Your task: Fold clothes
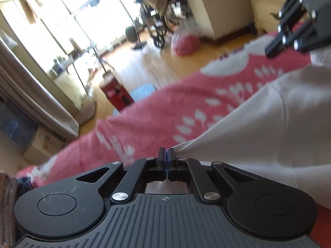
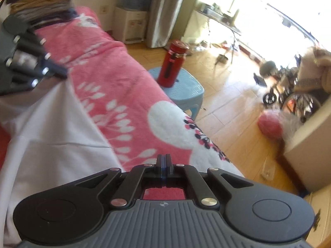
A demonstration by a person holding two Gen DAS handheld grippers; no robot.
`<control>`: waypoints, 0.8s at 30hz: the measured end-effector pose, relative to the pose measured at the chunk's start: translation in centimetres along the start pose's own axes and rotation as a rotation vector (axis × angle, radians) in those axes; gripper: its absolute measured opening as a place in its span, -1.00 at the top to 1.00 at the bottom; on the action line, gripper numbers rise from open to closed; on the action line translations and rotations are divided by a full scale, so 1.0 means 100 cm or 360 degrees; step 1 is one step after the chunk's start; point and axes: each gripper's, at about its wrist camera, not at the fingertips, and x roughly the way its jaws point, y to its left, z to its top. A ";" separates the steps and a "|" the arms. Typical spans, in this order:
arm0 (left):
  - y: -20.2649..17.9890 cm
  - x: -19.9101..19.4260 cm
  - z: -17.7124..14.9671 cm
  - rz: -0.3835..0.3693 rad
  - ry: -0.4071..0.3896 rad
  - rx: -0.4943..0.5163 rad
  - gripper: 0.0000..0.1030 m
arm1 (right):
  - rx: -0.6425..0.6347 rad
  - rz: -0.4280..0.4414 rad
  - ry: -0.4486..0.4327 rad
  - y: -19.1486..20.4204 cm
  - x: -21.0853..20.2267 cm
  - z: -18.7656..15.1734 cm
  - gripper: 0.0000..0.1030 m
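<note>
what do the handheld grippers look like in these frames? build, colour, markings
Both alike. Left gripper and right gripper: matte black linkage arms with silver pivot screws, two round black caps at the sides, a grey ribbed plate with a small crosshair mark, slim black fingers with a bluish strip between. No cables or sleeves visible.

Strong daylight thru blown-out window, floor glare, motion blur esp. bg, heavy fisheye bending at edges.

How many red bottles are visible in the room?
1. The red bottle stands upright on the light blue stool on the floor, beside the pink blanket. The left wrist view shows the same bottle. Others may be hidden.
</note>
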 end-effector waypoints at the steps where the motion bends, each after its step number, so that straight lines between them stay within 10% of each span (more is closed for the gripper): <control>1: 0.000 0.000 -0.002 -0.0012 0.0027 -0.0007 0.94 | 0.0076 0.0036 -0.0014 -0.009 -0.005 0.000 1.00; 9: 0.039 -0.031 -0.006 0.0030 0.0021 -0.0282 0.25 | 0.0634 0.0009 -0.0120 -0.113 -0.165 -0.037 0.90; 13: 0.058 -0.060 0.010 0.0025 -0.0101 -0.0410 0.16 | 0.0893 -0.0150 -0.0149 -0.135 -0.250 -0.089 0.27; 19: 0.012 -0.067 0.068 -0.0595 -0.0117 -0.0294 -0.33 | 0.1256 -0.0055 -0.0112 -0.117 -0.249 -0.171 -0.33; 24: -0.069 -0.039 0.107 -0.0882 -0.0086 -0.0043 -0.35 | 0.1395 0.0020 0.0077 -0.117 -0.170 -0.209 -0.33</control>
